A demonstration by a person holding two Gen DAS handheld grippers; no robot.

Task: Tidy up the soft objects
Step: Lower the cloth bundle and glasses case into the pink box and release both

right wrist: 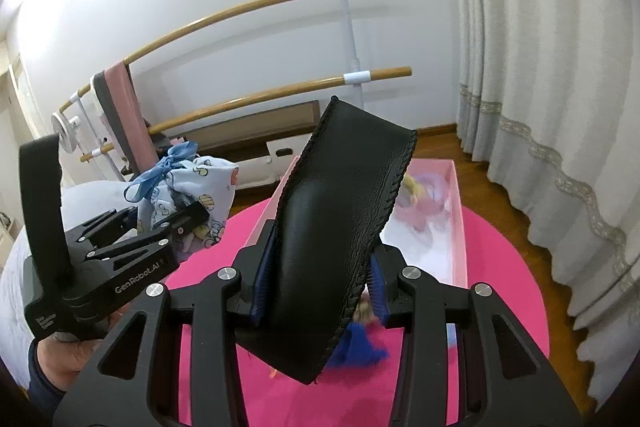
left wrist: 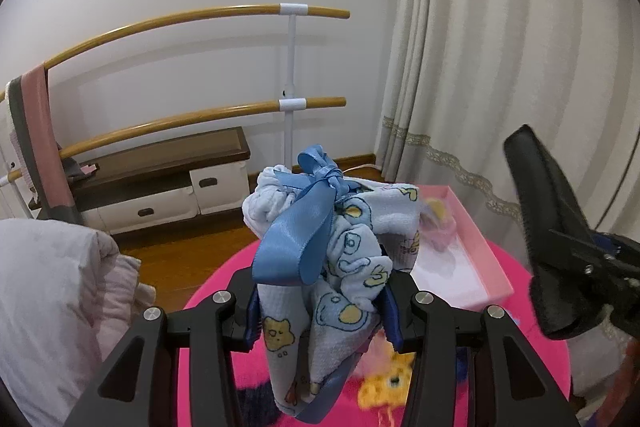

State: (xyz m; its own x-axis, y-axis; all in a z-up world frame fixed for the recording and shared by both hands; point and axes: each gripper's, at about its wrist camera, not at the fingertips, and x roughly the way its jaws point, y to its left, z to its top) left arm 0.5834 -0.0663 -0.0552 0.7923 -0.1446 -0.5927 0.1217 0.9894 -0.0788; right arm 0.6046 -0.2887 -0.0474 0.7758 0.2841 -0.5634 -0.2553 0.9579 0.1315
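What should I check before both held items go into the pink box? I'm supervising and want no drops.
1. Left gripper clamped on blue cartoon-print cloth bundle with satin ribbon: ok.
2. Right gripper clamped on black stitched leather piece: ok.
3. Open pink rectangular box within view: ok.
4. Box free of contents: not ok, blurred pink doll inside.
5. Enough room left: cannot tell.

The right gripper (right wrist: pixel 318 291) squeezes a black leather pouch (right wrist: pixel 340 227) above the pink table (right wrist: pixel 500 267). The left gripper (right wrist: pixel 188 223) holds a blue cloth bundle (right wrist: pixel 200 187).
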